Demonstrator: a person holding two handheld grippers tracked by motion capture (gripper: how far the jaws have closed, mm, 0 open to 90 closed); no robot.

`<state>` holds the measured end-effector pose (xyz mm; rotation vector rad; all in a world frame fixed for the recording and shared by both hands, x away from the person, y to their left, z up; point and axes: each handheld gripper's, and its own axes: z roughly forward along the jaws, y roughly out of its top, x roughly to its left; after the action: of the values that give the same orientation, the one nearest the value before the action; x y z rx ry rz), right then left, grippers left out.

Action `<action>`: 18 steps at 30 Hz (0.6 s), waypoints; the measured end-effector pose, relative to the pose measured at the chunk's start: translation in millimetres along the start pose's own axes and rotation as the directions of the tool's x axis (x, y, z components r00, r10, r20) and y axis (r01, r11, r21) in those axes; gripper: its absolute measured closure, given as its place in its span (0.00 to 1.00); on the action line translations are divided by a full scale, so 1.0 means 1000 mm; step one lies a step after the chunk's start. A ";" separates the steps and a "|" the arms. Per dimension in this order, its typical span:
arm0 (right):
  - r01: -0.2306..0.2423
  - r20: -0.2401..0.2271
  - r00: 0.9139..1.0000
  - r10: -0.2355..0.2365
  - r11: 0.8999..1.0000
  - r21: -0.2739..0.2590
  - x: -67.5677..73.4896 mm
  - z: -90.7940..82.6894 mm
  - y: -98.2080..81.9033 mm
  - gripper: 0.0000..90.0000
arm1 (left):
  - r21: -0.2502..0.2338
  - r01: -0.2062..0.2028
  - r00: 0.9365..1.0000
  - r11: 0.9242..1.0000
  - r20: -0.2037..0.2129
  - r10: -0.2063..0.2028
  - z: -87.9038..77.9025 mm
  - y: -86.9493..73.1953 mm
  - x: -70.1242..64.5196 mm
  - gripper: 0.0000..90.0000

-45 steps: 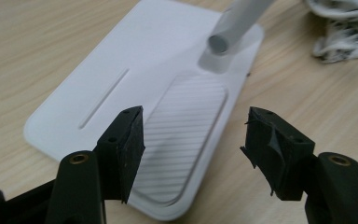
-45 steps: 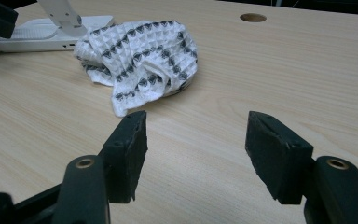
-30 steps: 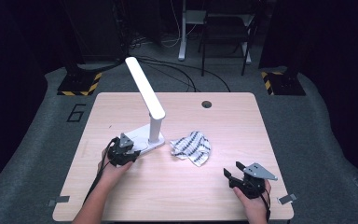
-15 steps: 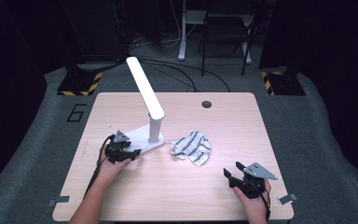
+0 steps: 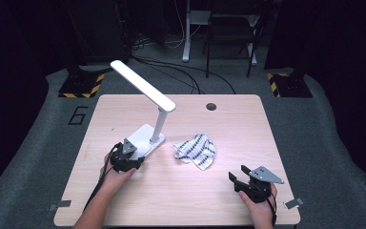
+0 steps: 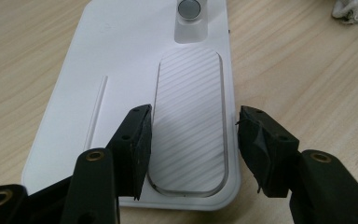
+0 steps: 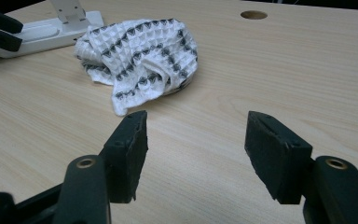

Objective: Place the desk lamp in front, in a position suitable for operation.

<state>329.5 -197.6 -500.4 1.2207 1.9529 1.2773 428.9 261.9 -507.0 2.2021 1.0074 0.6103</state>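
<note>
A white desk lamp [image 5: 145, 138] stands on the left half of the table, its long head [image 5: 143, 86] slanting up to the back left. My left gripper [image 5: 134, 156] hovers at the near end of the lamp base [image 6: 121, 60], open. Its jaws have just been closing, and they straddle the ribbed pad [image 6: 189, 93] of the base from above without pressing on anything [image 6: 193, 126]. A round button [image 6: 189, 8] sits beyond the pad. My right gripper [image 5: 237, 172] rests open and empty near the front right edge [image 7: 196, 126], pointing at a crumpled black-and-white cloth [image 7: 142, 56].
The cloth [image 5: 196, 150] lies mid-table just right of the lamp base. A cable hole [image 5: 211, 106] is at the table's back edge. Bare wood lies between the cloth and my right gripper. Dark floor and chair legs surround the table.
My left gripper has shifted slightly at the lamp base's near end. The right gripper and the cloth have not moved.
</note>
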 end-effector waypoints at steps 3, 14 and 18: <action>-0.002 0.001 1.000 0.002 1.000 -0.003 0.000 0.000 0.000 0.43 | -0.008 0.020 1.000 1.000 -0.007 -0.020 -0.001 -0.001 -0.003 0.51; -0.011 0.001 1.000 0.011 1.000 -0.015 -0.002 -0.001 0.000 0.43 | -0.027 0.132 0.991 0.991 0.001 -0.132 -0.007 -0.005 -0.012 0.51; -0.014 0.003 1.000 0.014 1.000 -0.013 -0.002 -0.002 0.001 0.43 | -0.017 0.142 0.990 0.990 -0.006 -0.142 -0.011 -0.007 -0.018 0.51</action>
<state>329.2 -199.7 -499.3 1.2313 1.9338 1.2928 407.7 255.1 -506.4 2.0939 1.1476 0.5602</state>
